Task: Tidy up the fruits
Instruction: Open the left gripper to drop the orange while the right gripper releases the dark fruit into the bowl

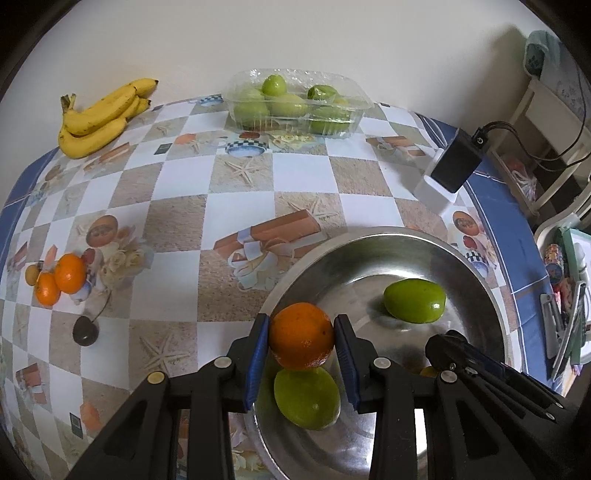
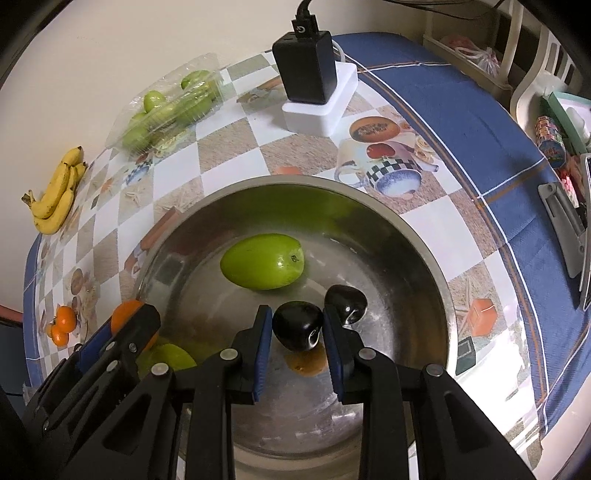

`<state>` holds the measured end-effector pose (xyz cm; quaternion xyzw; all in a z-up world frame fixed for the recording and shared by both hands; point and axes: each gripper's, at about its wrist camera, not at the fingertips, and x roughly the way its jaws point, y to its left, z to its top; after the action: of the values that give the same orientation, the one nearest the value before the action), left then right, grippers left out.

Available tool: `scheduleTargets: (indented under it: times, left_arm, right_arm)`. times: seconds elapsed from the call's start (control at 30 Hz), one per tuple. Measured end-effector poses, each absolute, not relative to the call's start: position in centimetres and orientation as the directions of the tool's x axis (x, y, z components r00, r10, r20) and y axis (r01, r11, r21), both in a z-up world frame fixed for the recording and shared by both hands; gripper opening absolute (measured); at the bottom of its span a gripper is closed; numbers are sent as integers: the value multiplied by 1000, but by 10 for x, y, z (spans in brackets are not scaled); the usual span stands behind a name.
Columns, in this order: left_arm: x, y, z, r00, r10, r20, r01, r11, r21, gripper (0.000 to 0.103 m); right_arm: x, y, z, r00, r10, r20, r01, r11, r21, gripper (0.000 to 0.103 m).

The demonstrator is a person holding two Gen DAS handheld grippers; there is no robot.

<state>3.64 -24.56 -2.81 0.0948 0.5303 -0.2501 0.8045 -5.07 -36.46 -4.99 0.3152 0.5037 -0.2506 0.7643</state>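
The only sign to read is a small white power symbol, a circle with a short line in it. It sits on the black plug point(image 2: 303, 30) at the top of the black box point(image 2: 306, 66), and it shows in the left wrist view too. There are no words, names or numbers to read anywhere else.
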Motion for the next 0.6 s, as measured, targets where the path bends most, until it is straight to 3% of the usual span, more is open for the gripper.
scheduleTargets:
  times: [0.33, 0.6]
  left_arm:
    - [38, -246, -29, 308, -305, -901, 500, 858, -119, 40]
    - [35, -246, -20, 332, -309, -891, 504, 857, -110, 51]
  right_arm:
    - [-50, -363, -50, 370, -68, -927, 699, 677, 229, 29]
    - [-51, -366, -46, 383, -53, -922, 698, 671, 251, 31]
